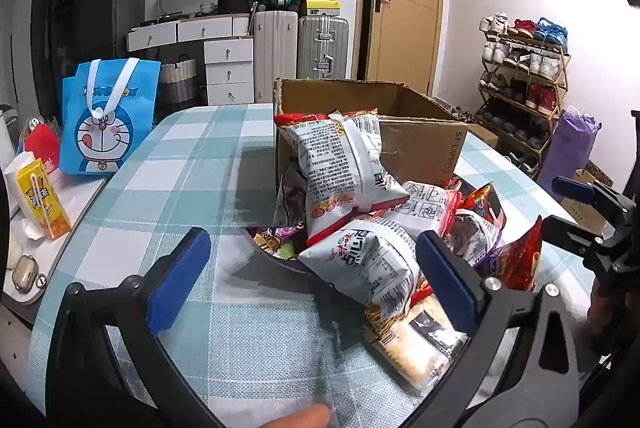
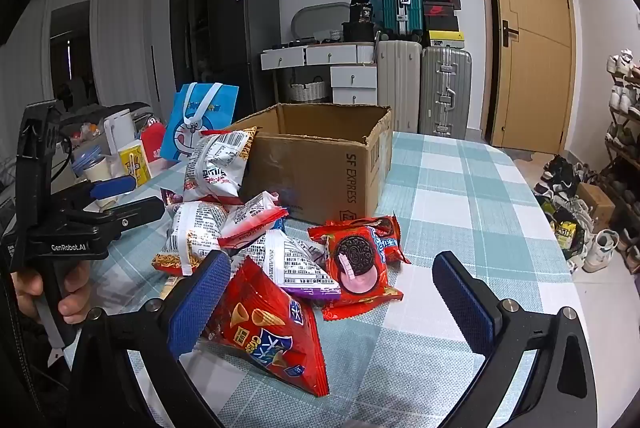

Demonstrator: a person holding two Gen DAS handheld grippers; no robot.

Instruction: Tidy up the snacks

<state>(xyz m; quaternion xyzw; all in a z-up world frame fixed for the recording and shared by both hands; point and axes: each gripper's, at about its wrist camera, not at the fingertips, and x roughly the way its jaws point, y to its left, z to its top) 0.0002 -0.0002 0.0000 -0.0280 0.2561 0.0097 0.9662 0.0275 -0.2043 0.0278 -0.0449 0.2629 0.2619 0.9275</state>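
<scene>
A pile of snack bags lies on the checked tablecloth in front of an open cardboard box (image 1: 420,144) (image 2: 320,168). My left gripper (image 1: 312,268) is open, its fingers either side of a white noodle bag (image 1: 368,264); another white bag (image 1: 344,164) leans on the box. My right gripper (image 2: 332,292) is open over a red cone-snack bag (image 2: 264,332) and a red Oreo pack (image 2: 356,264). The left gripper also shows in the right wrist view (image 2: 120,196), the right one in the left wrist view (image 1: 580,204).
A blue Doraemon bag (image 1: 108,120) (image 2: 200,124), a yellow drink carton (image 1: 42,204) and small items sit on the left. Suitcases (image 1: 304,44), drawers and a door are behind. A shoe rack (image 1: 524,80) stands right of the table.
</scene>
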